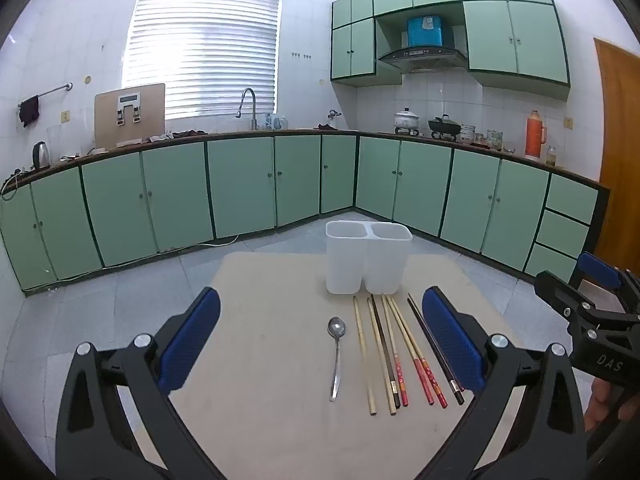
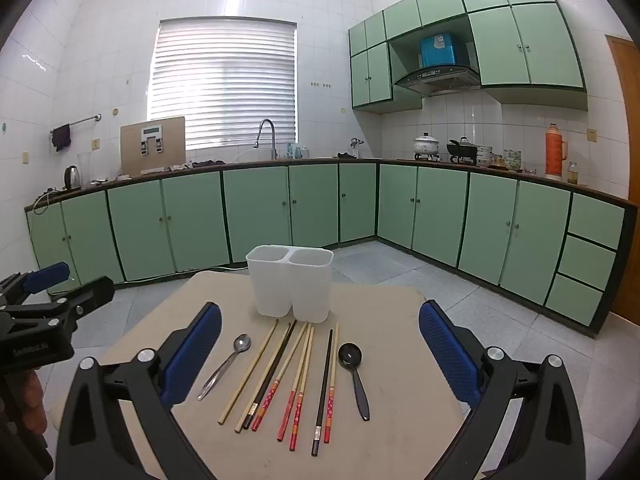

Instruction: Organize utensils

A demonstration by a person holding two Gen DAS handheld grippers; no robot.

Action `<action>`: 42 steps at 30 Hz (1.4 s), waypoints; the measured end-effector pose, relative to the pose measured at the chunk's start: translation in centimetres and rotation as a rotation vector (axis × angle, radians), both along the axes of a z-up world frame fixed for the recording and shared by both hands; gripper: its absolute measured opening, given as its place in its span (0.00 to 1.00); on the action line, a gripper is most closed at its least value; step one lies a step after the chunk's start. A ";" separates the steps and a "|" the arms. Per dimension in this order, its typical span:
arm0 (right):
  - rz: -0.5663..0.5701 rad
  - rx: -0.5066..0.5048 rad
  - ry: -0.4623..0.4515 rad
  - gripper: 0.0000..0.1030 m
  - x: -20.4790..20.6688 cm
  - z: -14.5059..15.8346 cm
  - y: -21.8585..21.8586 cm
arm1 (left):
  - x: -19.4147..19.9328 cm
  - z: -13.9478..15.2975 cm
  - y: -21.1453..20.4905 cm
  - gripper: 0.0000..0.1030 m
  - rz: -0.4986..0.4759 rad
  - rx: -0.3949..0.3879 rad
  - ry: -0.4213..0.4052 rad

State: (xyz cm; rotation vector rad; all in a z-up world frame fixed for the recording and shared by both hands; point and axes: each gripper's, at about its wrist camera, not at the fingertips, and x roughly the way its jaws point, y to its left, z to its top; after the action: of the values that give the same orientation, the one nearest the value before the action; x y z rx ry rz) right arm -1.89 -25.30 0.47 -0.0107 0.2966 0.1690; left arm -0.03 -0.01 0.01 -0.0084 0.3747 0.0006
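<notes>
A white two-compartment holder [image 1: 367, 258] [image 2: 291, 282] stands empty at the far side of a beige table [image 1: 264, 360] [image 2: 384, 420]. In front of it lie a metal spoon [image 1: 337, 354] [image 2: 228, 364], several chopsticks [image 1: 394, 354] [image 2: 294, 380] in a row, and a black spoon [image 2: 354, 376] at the right. My left gripper [image 1: 320, 340] is open above the near table, over the metal spoon and chopsticks. My right gripper [image 2: 320, 348] is open above the utensil row. Both are empty.
The table is small, with tiled floor [image 2: 500, 320] around it. Green cabinets [image 1: 240, 184] and a counter with a sink, kettle, pots and a thermos line the back walls. Each gripper shows at the edge of the other's view [image 1: 592, 312] [image 2: 44, 312].
</notes>
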 end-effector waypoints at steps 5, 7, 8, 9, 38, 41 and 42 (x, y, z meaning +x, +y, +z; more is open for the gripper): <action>0.000 0.004 0.001 0.94 0.0 0.0 0.0 | 0.1 0.2 -0.4 0.95 0.001 0.010 -0.004; 0.000 0.004 0.002 0.94 0.0 0.0 0.0 | 0.1 0.3 -0.4 0.95 0.002 0.010 -0.006; -0.001 0.005 0.001 0.94 0.0 0.0 -0.1 | -0.1 0.7 -0.1 0.95 -0.001 0.010 -0.003; -0.001 0.006 0.001 0.94 0.0 0.0 -0.1 | -0.1 0.6 0.1 0.95 0.003 0.004 -0.004; -0.001 0.011 -0.001 0.94 0.0 0.0 -0.1 | -0.3 0.6 -0.1 0.95 0.004 0.014 -0.005; -0.002 0.011 -0.001 0.94 0.0 0.0 -0.1 | -0.3 0.6 -0.1 0.95 0.004 0.015 -0.006; -0.002 0.011 0.000 0.94 0.0 0.0 -0.1 | -0.3 0.6 -0.1 0.95 0.004 0.016 -0.006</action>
State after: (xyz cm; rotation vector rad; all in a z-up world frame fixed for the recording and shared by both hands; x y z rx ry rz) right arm -1.91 -25.42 0.51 0.0006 0.2953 0.1689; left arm -0.31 -0.14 0.58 0.0064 0.3683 0.0074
